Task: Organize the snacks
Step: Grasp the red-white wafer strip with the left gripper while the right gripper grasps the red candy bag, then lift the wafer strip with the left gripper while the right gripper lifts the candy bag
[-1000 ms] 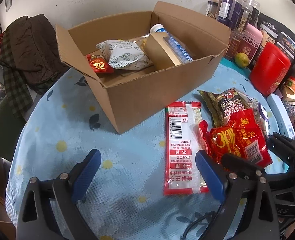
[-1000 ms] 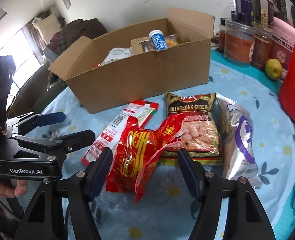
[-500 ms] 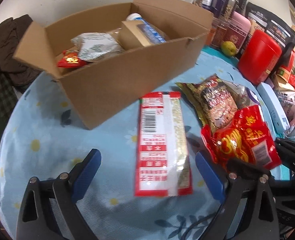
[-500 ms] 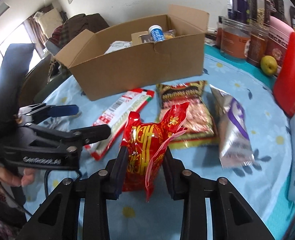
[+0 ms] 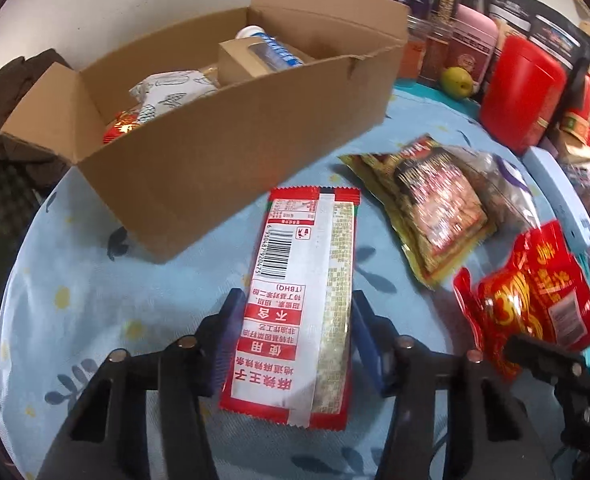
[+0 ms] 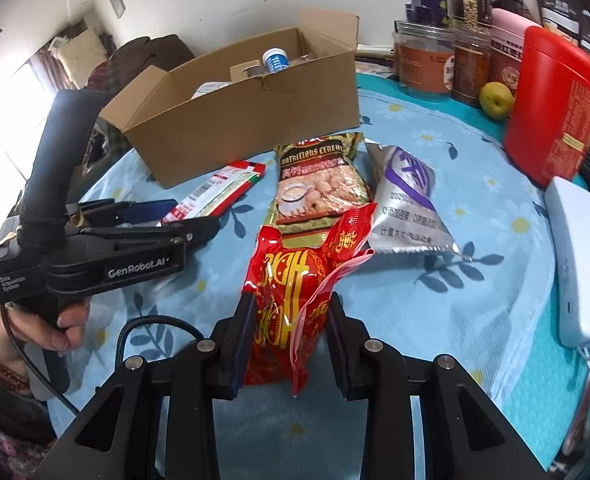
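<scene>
The left hand-held gripper (image 6: 183, 216) is showing "GenRobot.AI" on its black body, with a small "Data Acquisition System" beside it. The gold cereal bag (image 6: 321, 184) is reading "NUTRITIOUS CEREAL" across its top. The long red-and-white packet (image 5: 299, 300) is displaying a barcode — 6930487920475 — and "(TBHQ)" upside down among Chinese print.

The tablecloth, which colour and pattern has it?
Light blue tablecloth with daisies and leaves; right wrist view.

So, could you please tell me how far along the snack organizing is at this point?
Partly done: the cardboard box already holds several items. In hand: the left tool grips the long red-and-white packet, and the right tool grips the red bag. Left on the table: the cereal bag and silver pouch.
</scene>
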Demonstrator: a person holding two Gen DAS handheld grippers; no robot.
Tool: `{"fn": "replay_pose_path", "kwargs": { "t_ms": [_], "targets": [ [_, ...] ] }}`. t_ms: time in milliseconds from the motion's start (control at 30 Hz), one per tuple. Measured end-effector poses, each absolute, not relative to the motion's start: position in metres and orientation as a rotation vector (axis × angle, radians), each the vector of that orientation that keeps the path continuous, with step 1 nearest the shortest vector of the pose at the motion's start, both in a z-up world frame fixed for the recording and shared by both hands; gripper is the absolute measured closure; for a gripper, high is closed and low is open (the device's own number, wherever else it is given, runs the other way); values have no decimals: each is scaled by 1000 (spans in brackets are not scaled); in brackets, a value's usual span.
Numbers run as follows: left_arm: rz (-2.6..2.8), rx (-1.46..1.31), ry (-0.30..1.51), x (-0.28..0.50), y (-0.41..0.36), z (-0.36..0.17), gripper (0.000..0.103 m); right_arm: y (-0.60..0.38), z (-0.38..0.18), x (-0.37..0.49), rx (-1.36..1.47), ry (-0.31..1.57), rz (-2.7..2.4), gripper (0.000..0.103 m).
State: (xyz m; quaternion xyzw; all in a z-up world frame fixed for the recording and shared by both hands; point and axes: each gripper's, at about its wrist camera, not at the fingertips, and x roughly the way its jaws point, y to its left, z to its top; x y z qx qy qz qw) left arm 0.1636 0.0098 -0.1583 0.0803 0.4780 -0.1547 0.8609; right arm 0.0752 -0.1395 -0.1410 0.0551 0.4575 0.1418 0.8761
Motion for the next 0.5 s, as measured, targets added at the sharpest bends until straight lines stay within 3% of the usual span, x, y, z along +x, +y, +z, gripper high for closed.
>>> {"fn": "replay_pose_path", "kwargs": {
  "t_ms": [500],
  "targets": [
    [-405, 241, 1039, 74, 10, -154, 52, -152, -139, 26, 134, 945, 281, 71]
  ]
}}
